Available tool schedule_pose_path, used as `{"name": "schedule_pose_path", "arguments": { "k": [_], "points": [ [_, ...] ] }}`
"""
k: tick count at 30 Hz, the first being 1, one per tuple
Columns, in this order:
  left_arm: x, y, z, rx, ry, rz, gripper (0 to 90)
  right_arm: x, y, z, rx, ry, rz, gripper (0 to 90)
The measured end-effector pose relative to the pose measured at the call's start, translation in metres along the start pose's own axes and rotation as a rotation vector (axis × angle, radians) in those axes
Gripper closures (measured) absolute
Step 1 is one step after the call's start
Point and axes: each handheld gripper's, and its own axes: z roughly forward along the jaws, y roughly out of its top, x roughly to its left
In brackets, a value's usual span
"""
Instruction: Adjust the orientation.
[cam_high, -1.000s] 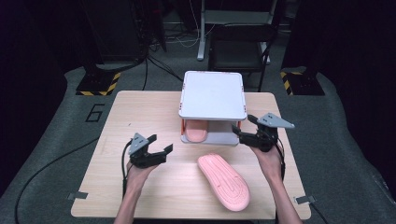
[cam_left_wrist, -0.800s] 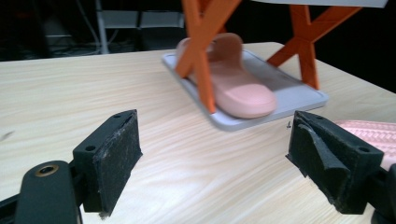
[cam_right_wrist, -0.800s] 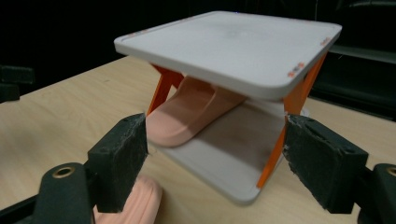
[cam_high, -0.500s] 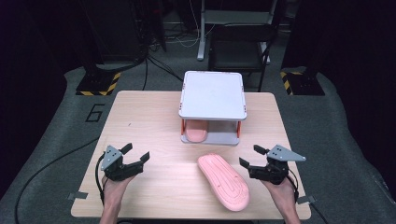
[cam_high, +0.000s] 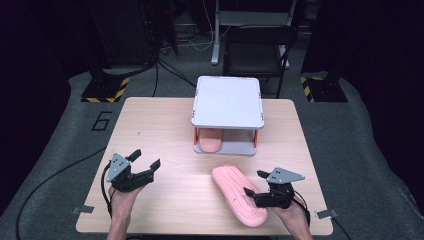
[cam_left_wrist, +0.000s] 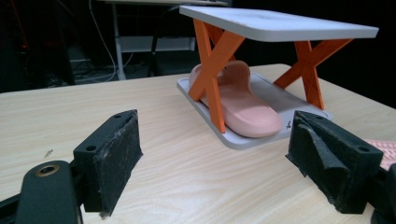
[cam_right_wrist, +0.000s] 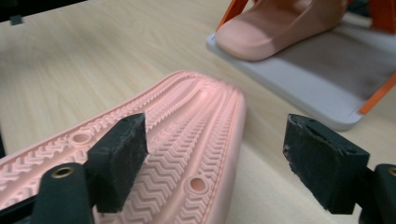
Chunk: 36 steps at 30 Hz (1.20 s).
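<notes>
Black fingers (cam_right_wrist: 119, 161) over ribbed pink sole (cam_right_wrist: 187, 140)

One marking is legible: a large numeral "6" (cam_high: 101, 121), printed in dark outline on the grey floor covering (cam_high: 65, 145), just beside the far left corner of the wooden table (cam_high: 165, 130) as seen in the high view. No other text, label or brand can be read on any item.

A light wooden counter (cam_high: 165, 125) carries a small two-tier rack (cam_high: 228, 101) at far centre and an overturned pink slipper (cam_high: 237, 194) near right
</notes>
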Motion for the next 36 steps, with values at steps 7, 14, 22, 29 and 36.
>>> {"name": "schedule_pose_path", "arguments": {
  "k": [7,14,22,29,36],
  "points": [
    [-0.005,0.005,0.002,-0.027,0.006,0.006,16.8,-0.021,-0.012,-0.005,0.004,-0.089,0.032,22.2],
    [-0.002,0.005,-0.001,-0.022,0.021,0.0,17.3,-0.042,-0.023,-0.009,0.036,-0.155,0.064,23.7],
    [0.001,0.007,-0.003,-0.034,0.033,0.003,17.5,-0.063,-0.027,-0.027,-0.043,-0.208,0.159,24.6],
    [-0.002,0.01,-0.003,-0.033,0.028,0.009,17.5,-0.048,-0.01,-0.056,-0.161,-0.196,0.139,22.5],
    [-0.004,0.013,-0.002,-0.037,0.019,0.019,17.6,-0.01,-0.017,-0.064,-0.167,-0.108,0.092,20.4]
  ]
}}
